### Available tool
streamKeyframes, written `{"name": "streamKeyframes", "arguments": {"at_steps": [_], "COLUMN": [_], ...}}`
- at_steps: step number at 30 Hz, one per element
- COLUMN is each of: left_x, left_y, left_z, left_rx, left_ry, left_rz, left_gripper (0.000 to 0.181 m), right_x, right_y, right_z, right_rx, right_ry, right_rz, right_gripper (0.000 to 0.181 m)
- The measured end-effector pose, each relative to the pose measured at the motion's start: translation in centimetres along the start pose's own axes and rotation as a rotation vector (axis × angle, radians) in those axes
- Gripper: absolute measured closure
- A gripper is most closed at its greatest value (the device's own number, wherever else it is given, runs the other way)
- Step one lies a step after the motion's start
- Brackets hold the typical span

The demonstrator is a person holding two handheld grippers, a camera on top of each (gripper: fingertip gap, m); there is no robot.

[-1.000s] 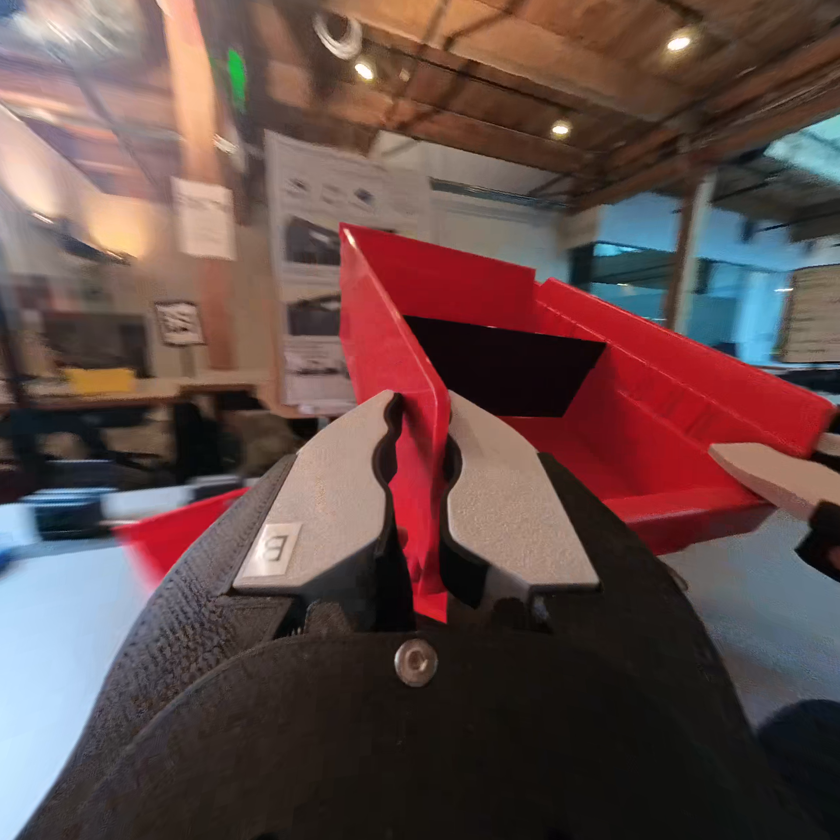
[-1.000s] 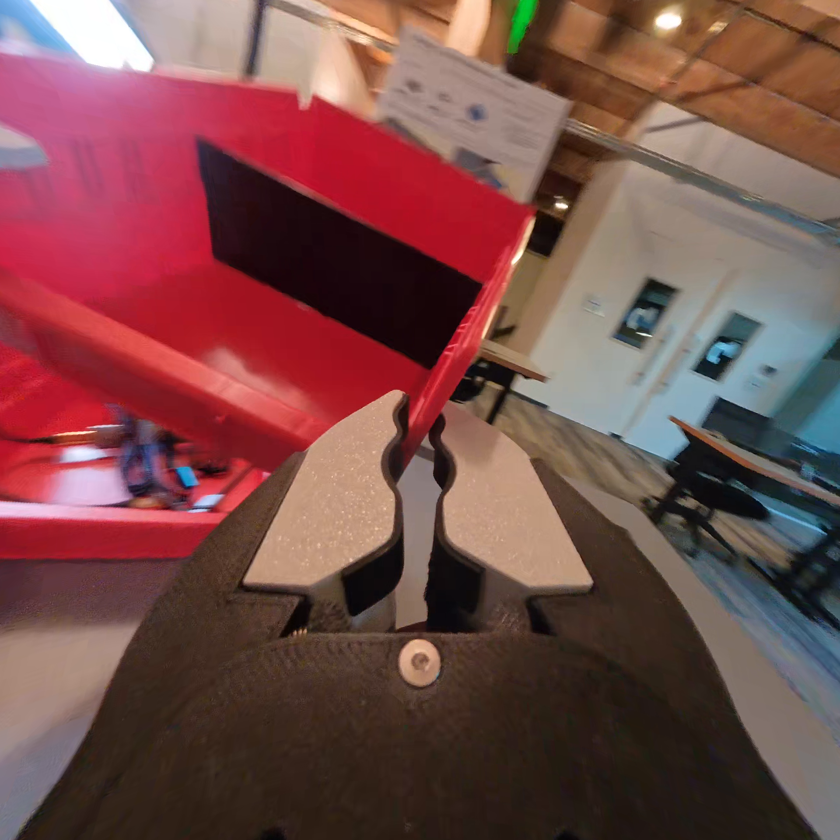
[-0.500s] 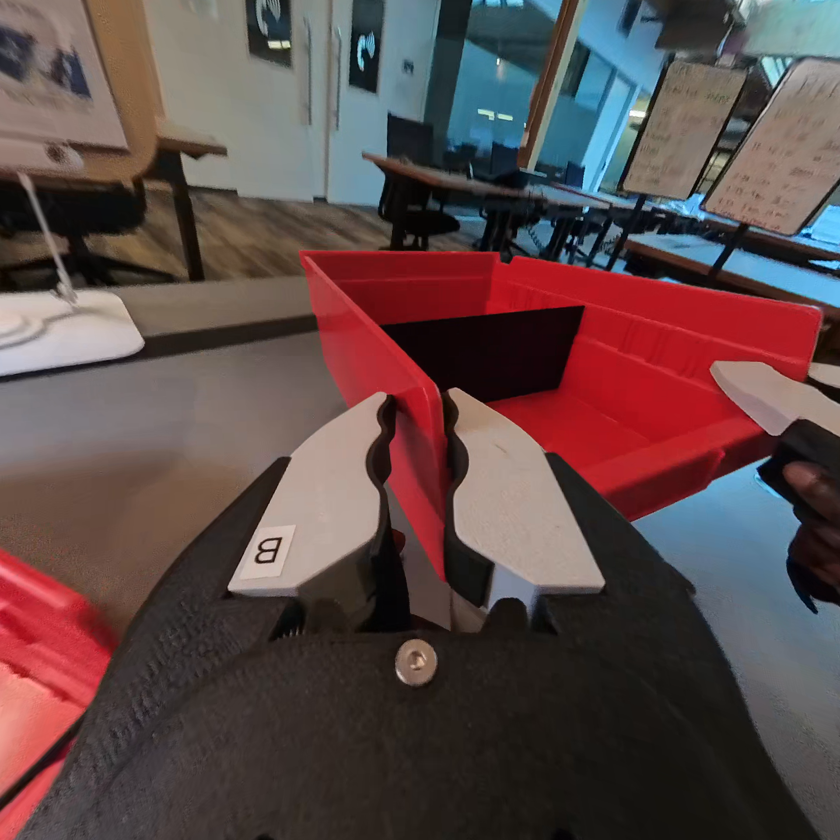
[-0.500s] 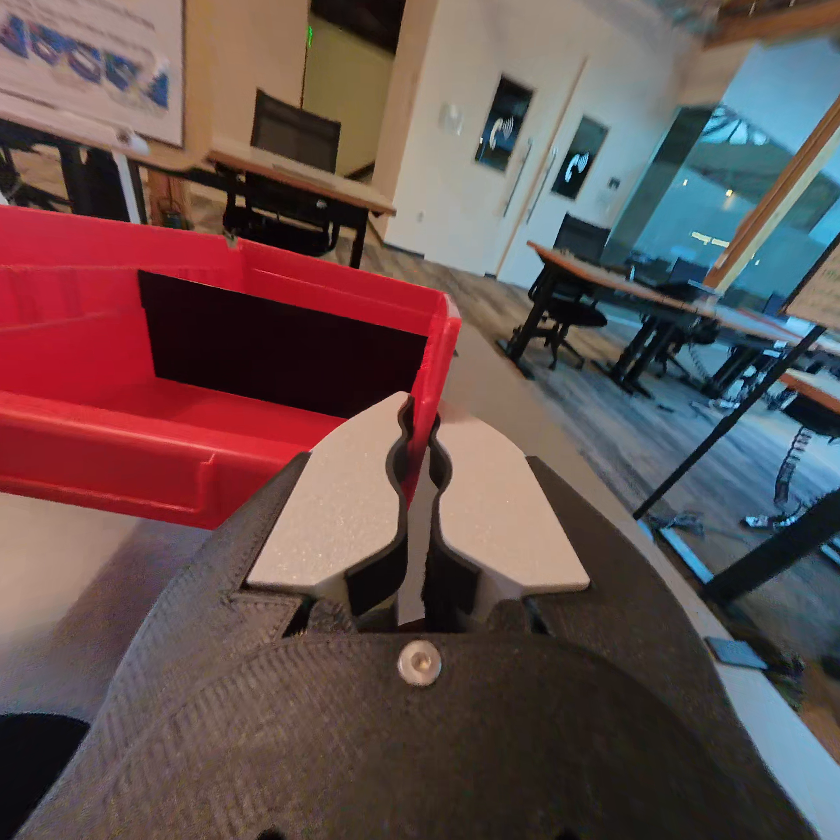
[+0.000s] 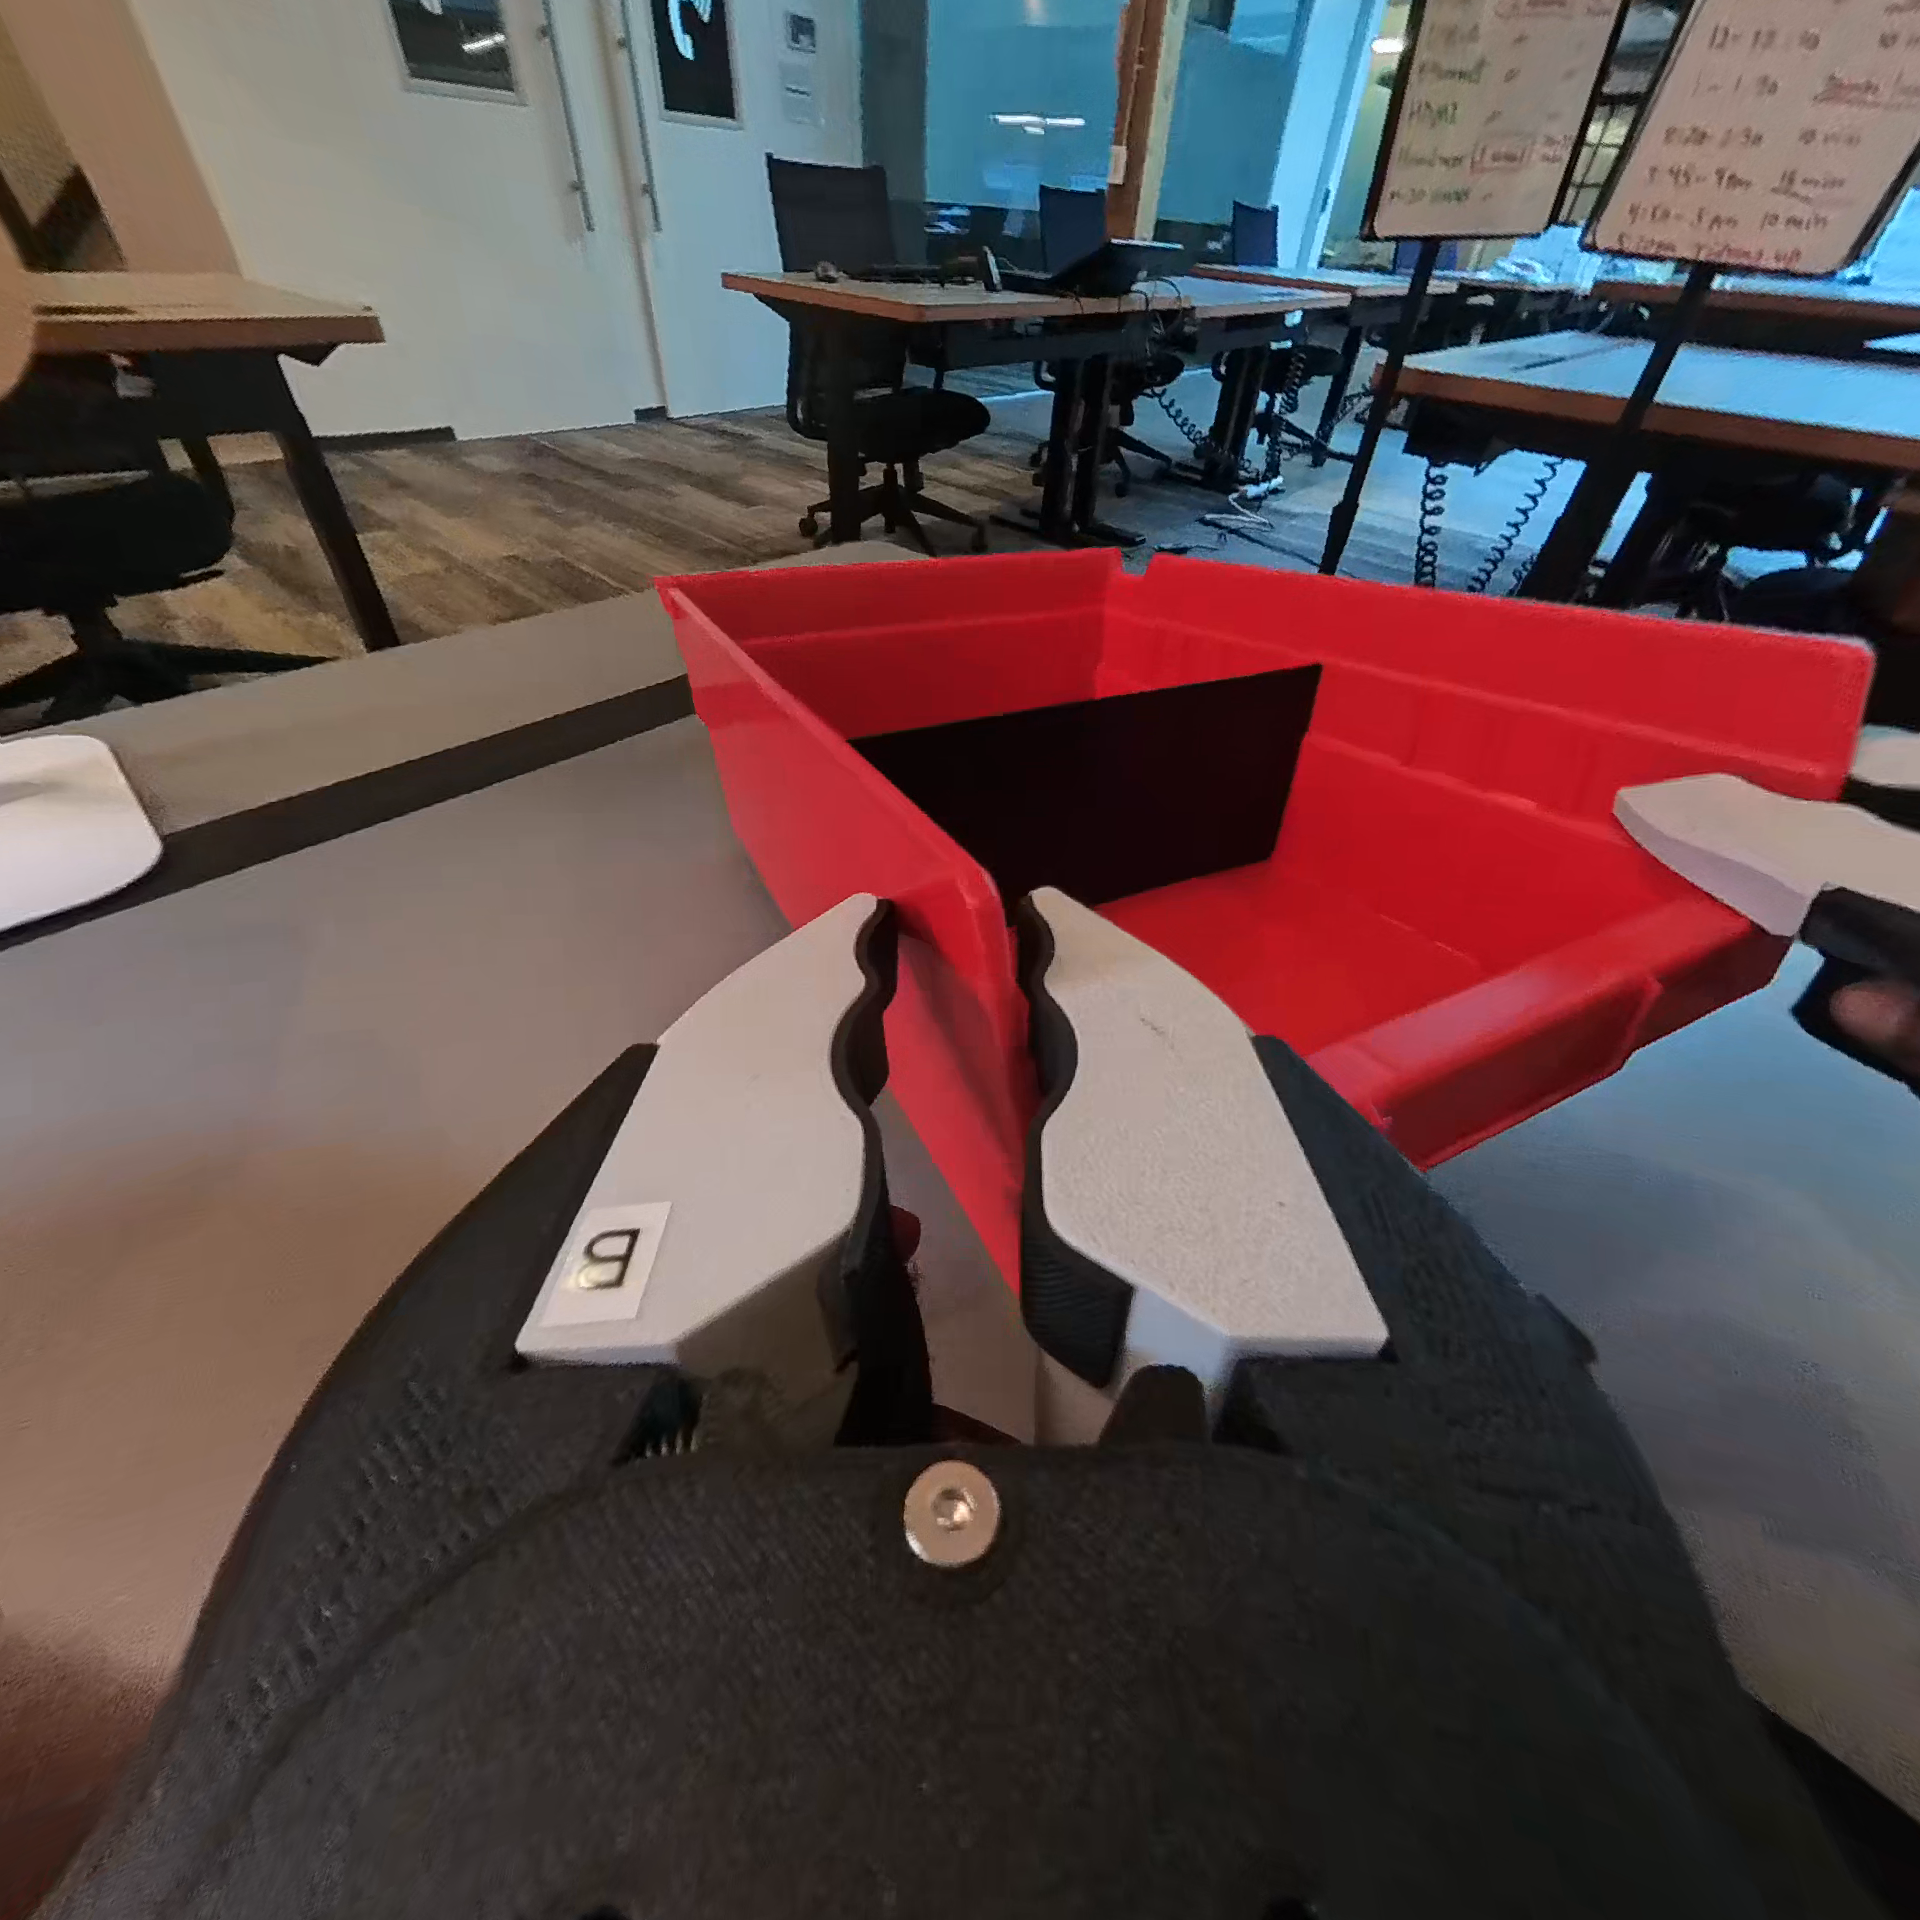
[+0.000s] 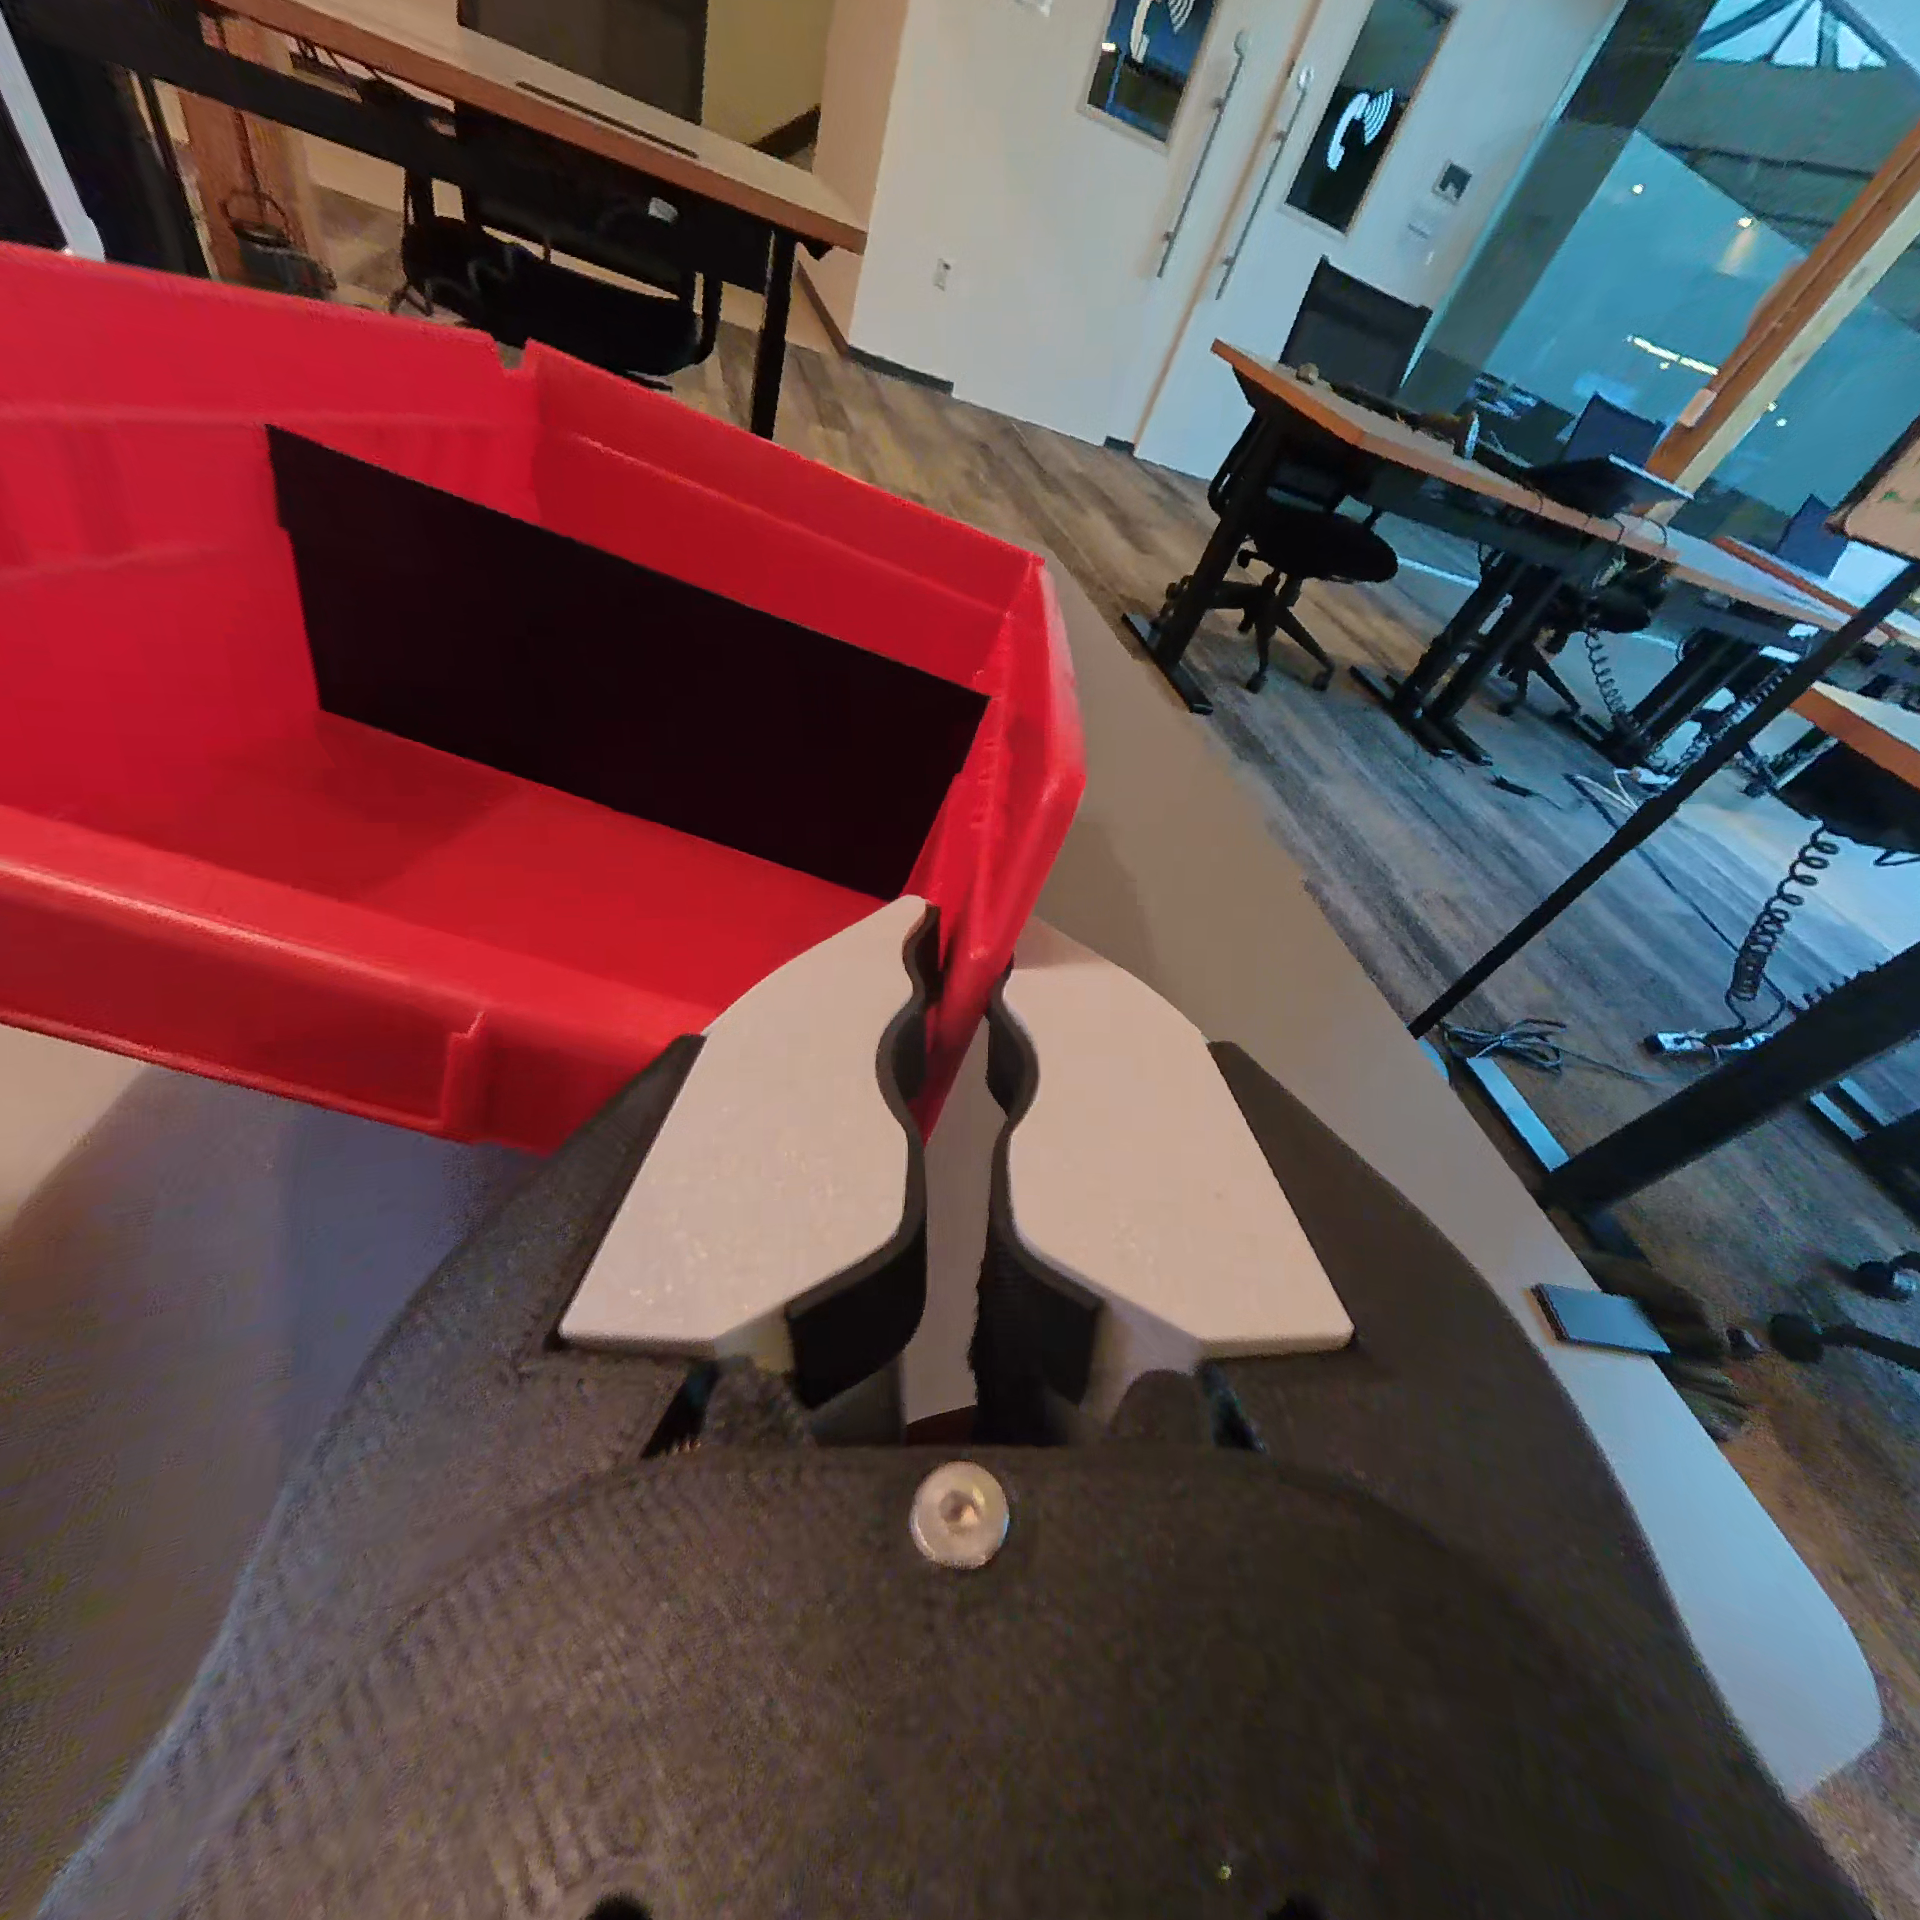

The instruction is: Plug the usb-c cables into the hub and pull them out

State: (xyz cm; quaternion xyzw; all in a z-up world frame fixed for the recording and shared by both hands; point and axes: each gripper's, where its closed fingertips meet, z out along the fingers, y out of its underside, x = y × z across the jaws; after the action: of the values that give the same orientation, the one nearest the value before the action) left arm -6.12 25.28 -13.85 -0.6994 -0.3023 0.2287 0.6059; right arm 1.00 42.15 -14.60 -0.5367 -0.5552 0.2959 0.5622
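Note:
An empty red bin (image 5: 810,790) with a black divider (image 5: 1091,790) sits level at the grey table top; I cannot tell whether it touches. My left gripper (image 5: 954,914) is shut on the bin's left side wall. My right gripper (image 6: 966,945) is shut on the bin's right side wall (image 6: 1023,727); the divider (image 6: 623,665) shows there too. The right gripper also shows at the right edge of the left wrist view (image 5: 1745,862). No USB-C cable or hub is in view.
A white flat base (image 5: 62,821) lies on the table at far left. The table's right edge runs close by the bin (image 6: 1351,1039), with a small dark block (image 6: 1600,1330) near it. Desks, office chairs and whiteboards stand beyond. Tip to tip, the grippers are about 20 cm apart.
The bin was tipped up steeply toward the ceiling a second ago; both grippers have swung it down to level at the table, staying shut on its walls.

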Motion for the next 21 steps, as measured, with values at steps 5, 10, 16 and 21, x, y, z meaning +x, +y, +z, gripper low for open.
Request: {"name": "streamKeyframes", "arguments": {"at_steps": [5, 10, 16, 21], "left_x": [1.0, 1.8, 3.6, 1.6], "left_y": [1.8, 2.3, -0.9, -2.3], "left_z": [0.3, -0.8, -8.0, -17.5], "left_rx": [-0.045, -0.133, 0.019, 0.126], "left_ry": [0.040, 0.171, 0.294, 0.194], "left_rz": [0.068, 0.008, 0.100, 0.237], "left_gripper": [0.155, 0.131, 0.101, 0.099], "right_x": [0.1, 0.7, 2.2, -1.8], "right_y": [1.8, 2.0, -5.4, -9.4], "right_z": [0.1, 0.1, -3.0, -5.6], "right_rx": [-0.095, -0.104, 0.367, 0.629], "right_ry": [-0.092, -0.077, -0.056, -0.305], "right_rz": [0.045, 0.069, 0.138, 0.226], "right_gripper": [0.176, 0.161, 0.101, 0.053]}}
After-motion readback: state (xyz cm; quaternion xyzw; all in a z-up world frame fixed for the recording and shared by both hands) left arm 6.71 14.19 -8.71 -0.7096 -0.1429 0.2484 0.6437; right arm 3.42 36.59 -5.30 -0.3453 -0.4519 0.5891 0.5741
